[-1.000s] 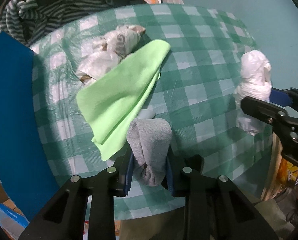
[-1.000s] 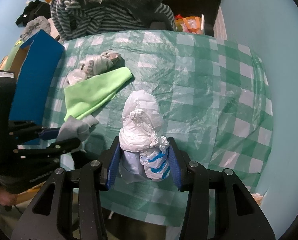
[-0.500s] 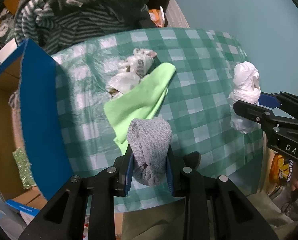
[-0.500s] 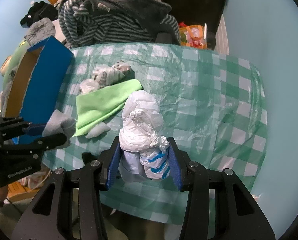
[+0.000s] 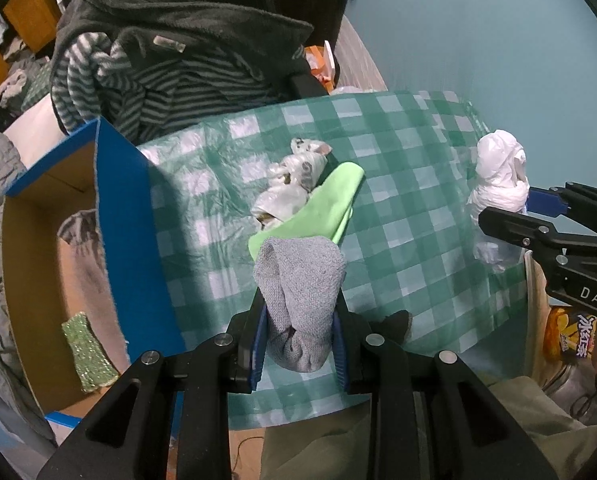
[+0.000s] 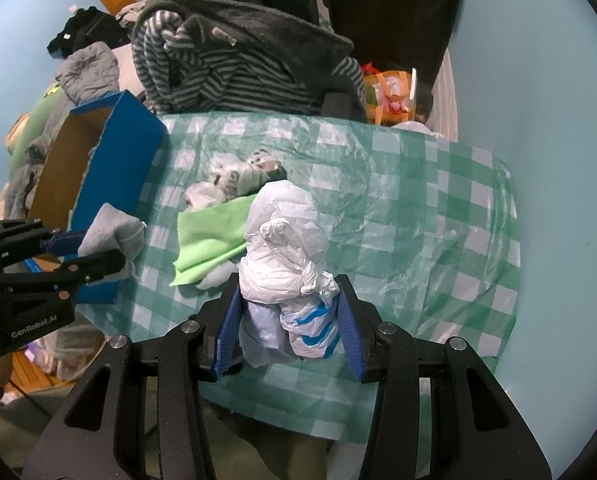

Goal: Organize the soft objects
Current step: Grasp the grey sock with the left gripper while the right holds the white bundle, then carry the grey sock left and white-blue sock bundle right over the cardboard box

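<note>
A grey sock (image 5: 300, 300) is clamped between the blue pads of the left gripper (image 5: 300, 344) and held clear above the green checked tablecloth (image 5: 410, 184). A knotted bundle of white plastic bags (image 6: 286, 272) is gripped in the same way by the right gripper (image 6: 290, 328). On the cloth a light green towel (image 6: 214, 236) is seen lying against what appears to be a crumpled patterned bag (image 6: 234, 178). An open blue cardboard box (image 5: 130, 240) is placed at the table's left edge.
</note>
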Motion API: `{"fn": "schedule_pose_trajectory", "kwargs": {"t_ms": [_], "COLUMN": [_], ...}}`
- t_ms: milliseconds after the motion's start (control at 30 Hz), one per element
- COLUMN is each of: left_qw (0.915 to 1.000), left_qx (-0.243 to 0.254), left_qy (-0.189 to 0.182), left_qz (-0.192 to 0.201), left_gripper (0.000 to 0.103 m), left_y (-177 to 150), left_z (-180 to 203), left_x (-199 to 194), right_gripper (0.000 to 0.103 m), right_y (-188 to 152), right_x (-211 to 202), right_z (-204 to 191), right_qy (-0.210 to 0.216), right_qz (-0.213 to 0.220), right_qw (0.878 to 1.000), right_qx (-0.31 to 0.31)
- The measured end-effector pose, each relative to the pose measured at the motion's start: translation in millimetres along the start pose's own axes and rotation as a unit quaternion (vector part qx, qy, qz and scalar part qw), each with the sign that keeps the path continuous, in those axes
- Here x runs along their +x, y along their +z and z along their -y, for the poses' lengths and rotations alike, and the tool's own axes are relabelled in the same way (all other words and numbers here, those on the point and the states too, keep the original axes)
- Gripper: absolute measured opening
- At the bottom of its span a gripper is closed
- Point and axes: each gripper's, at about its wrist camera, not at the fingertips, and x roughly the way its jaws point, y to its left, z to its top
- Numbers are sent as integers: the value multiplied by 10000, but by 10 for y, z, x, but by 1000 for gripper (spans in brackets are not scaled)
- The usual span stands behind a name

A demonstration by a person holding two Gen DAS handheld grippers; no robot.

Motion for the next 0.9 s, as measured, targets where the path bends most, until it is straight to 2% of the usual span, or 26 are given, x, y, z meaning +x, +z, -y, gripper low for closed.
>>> {"fn": "schedule_pose_trajectory", "kwargs": {"t_ms": [500, 900], "left_qw": [9999, 9994], "left_qx": [-65, -168], "left_qy": [-15, 151], "left_qz": [159, 259], "left_gripper": [28, 28], "left_y": [10, -40], "left_z": [-307, -593], "left_x": [-185, -349], "right_gripper": [45, 45], "right_y": [205, 337], "right_x": [-175, -222], "right_z": [-351, -715], "right_qy": [71, 180], "right_qz": [97, 180], "right_qw": [9999, 9995], "right_qx": [-30, -186]}}
